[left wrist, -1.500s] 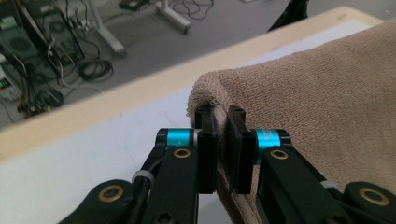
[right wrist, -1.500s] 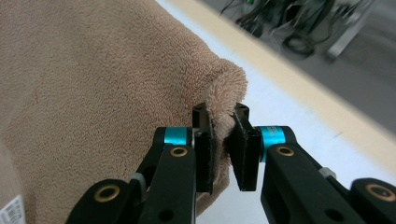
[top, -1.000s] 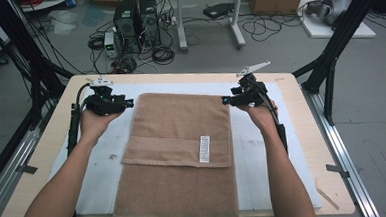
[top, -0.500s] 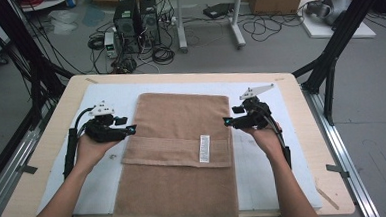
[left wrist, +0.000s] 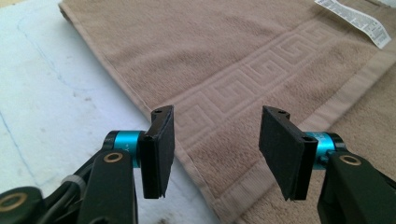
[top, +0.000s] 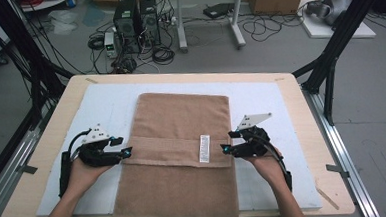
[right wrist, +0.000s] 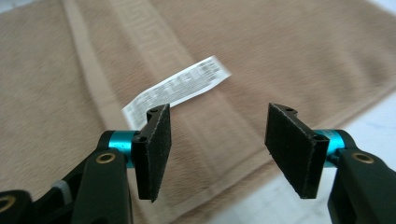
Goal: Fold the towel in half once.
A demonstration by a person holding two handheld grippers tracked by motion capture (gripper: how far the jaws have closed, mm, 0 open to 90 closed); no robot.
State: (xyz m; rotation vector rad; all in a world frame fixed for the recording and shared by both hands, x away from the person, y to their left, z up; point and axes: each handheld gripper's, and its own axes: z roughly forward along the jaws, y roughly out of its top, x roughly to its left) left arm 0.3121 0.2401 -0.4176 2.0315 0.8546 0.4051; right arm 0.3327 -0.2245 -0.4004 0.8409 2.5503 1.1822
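The folded brown towel is spread on the white mat. Left gripper and right gripper are held open and empty at the fold's ends, the left one's jaws having just been widened.

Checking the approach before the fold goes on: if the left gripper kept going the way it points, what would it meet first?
Most likely the brown towel: the open left gripper points at its folded side edge, just ahead.

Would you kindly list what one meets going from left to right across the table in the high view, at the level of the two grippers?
Left gripper → brown towel → white care label → right gripper → bare wooden table edge.
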